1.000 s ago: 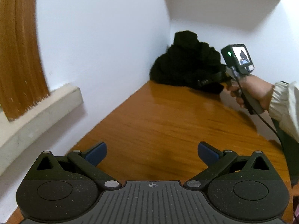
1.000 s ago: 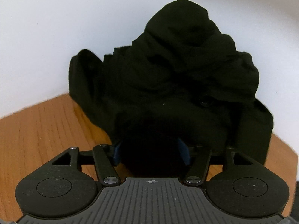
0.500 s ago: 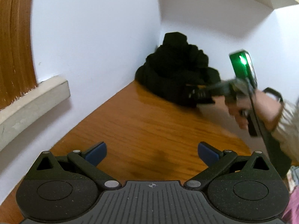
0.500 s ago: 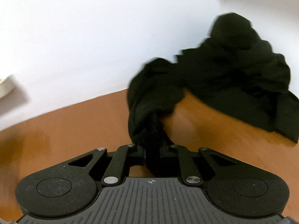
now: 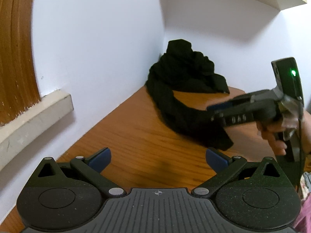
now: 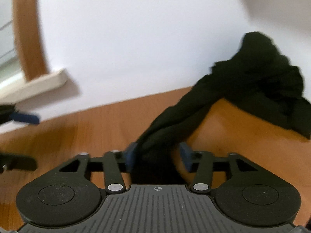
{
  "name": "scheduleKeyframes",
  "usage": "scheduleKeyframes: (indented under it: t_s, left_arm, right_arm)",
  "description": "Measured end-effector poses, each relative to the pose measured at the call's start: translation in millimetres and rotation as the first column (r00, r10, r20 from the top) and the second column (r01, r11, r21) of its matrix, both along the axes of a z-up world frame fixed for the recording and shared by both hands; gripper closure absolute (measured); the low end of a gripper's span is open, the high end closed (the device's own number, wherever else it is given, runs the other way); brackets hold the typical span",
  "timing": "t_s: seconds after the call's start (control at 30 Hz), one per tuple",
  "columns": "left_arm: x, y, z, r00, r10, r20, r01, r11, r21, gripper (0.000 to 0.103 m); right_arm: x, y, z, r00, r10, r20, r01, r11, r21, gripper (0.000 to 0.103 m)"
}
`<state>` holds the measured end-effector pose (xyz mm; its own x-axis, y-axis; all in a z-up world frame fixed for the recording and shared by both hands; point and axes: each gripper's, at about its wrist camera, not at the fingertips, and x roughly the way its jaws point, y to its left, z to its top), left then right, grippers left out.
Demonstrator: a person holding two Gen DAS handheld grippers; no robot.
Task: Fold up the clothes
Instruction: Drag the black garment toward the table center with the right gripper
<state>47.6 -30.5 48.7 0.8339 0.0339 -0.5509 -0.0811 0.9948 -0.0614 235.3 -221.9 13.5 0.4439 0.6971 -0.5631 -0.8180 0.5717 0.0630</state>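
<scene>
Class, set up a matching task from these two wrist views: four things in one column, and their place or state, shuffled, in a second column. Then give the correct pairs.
Things
1. black garment
2. left gripper
3. right gripper
4. window sill

Place or state
A. jutting from the white wall
B. open over bare wood, nothing between its pads
C. heaped in the corner, one end pulled out across the table
D. jaws just opened, black cloth between the pads

Pairs: 1-C, 2-B, 3-D, 4-A
</scene>
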Motion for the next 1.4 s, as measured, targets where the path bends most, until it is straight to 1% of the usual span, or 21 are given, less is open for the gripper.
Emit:
scheduleKeyframes:
  t_s: [0.03,0.17,0.3,0.4,0.47,0.5,0.53,0.6,0.7,0.8,0.87,0.93,1.03,1.1,1.17,1.2,1.23,1.27,1.3,1.33,1.4]
  left_arm:
    - [0.3,0.7,-0.2,1.000,0.001,-0.001,-0.001,1.000,0.003,0.000]
    - [1.6,5.9,-2.8,1.000,0.006,-0.010,-0.006,1.000,-0.001,0.000]
    - [3.4,11.1,-7.3,1.000,0.014,-0.024,-0.014,1.000,-0.010,0.000]
    - [4.9,13.6,-11.5,0.999,0.018,-0.035,-0.018,1.000,-0.009,0.000]
    - [5.4,16.0,-13.4,0.999,0.022,-0.037,-0.022,1.000,-0.012,0.000]
    - [5.3,17.6,-14.0,0.999,0.023,-0.038,-0.023,1.000,-0.019,0.000]
    - [5.0,19.2,-14.4,0.999,0.023,-0.037,-0.024,0.999,-0.027,0.000]
    - [3.9,22.2,-14.0,0.999,0.020,-0.033,-0.021,0.999,-0.046,0.000]
    - [1.5,26.4,-9.0,1.000,0.021,-0.014,-0.021,0.998,-0.058,0.000]
    - [-1.8,32.3,-1.9,1.000,0.026,0.008,-0.026,0.997,-0.068,0.000]
    - [-4.5,37.7,3.3,0.999,0.038,0.022,-0.036,0.996,-0.076,0.000]
    - [-8.3,43.0,9.6,0.998,0.047,0.039,-0.044,0.996,-0.084,0.000]
    - [-11.6,46.8,20.4,0.996,0.055,0.064,-0.049,0.995,-0.090,0.000]
    - [-16.0,49.1,28.5,0.995,0.057,0.085,-0.049,0.994,-0.095,0.000]
    - [-20.6,50.8,36.7,0.993,0.058,0.105,-0.047,0.994,-0.098,0.000]
    - [-22.2,50.7,40.0,0.992,0.054,0.113,-0.042,0.994,-0.099,0.000]
    - [-23.5,50.2,42.6,0.992,0.050,0.120,-0.038,0.994,-0.099,0.000]
    - [-24.6,49.6,44.8,0.991,0.047,0.126,-0.034,0.994,-0.099,0.000]
    - [-24.9,48.6,46.4,0.990,0.044,0.130,-0.031,0.995,-0.099,0.000]
    - [-24.4,47.2,47.6,0.990,0.041,0.133,-0.028,0.995,-0.100,0.000]
    - [-23.2,44.3,49.4,0.990,0.034,0.138,-0.021,0.995,-0.099,0.000]
  right_arm:
    - [8.5,1.1,1.9,1.000,-0.023,0.004,0.023,1.000,0.001,0.041]
    - [55.5,29.8,-9.4,0.994,-0.105,-0.009,0.105,0.995,-0.003,0.038]
    - [96.8,60.8,-24.6,0.985,-0.160,-0.066,0.160,0.987,-0.009,0.033]
    - [107.0,82.6,-35.1,0.983,-0.173,-0.067,0.170,0.984,-0.045,0.033]
    - [104.3,92.5,-40.2,0.987,-0.151,-0.053,0.148,0.987,-0.064,0.045]
    - [101.9,93.9,-40.6,0.990,-0.128,-0.060,0.125,0.991,-0.052,0.064]
    - [97.4,94.5,-39.9,0.991,-0.113,-0.065,0.110,0.993,-0.045,0.080]
    - [85.8,94.4,-37.9,0.994,-0.093,-0.065,0.090,0.995,-0.045,0.087]
    - [63.6,88.2,-35.5,0.997,-0.014,-0.071,0.012,0.999,-0.030,0.090]
    - [25.2,82.2,-34.3,0.994,0.089,-0.060,-0.091,0.995,-0.028,0.090]
    - [-6.3,80.2,-35.3,0.984,0.168,-0.066,-0.170,0.985,-0.024,0.090]
    - [-40.7,78.5,-35.7,0.966,0.248,-0.076,-0.250,0.968,-0.015,0.090]
    - [-89.4,75.4,-35.2,0.925,0.363,-0.111,-0.364,0.931,0.012,0.090]
    - [-118.5,71.4,-34.0,0.896,0.422,-0.142,-0.421,0.906,0.038,0.090]
    - [-144.7,68.1,-32.9,0.868,0.473,-0.153,-0.472,0.880,0.045,0.089]
    - [-155.7,66.3,-31.6,0.856,0.495,-0.150,-0.494,0.868,0.045,0.088]
    - [-163.6,63.4,-29.3,0.847,0.512,-0.142,-0.511,0.859,0.046,0.083]
    - [-166.8,59.0,-25.9,0.845,0.519,-0.133,-0.517,0.855,0.051,0.082]
    - [-167.8,54.0,-22.0,0.845,0.520,-0.124,-0.517,0.854,0.058,0.074]
    - [-165.9,49.0,-17.7,0.854,0.509,-0.110,-0.505,0.861,0.059,0.067]
    - [-156.0,40.0,-9.2,0.884,0.462,-0.076,-0.460,0.887,0.049,0.066]
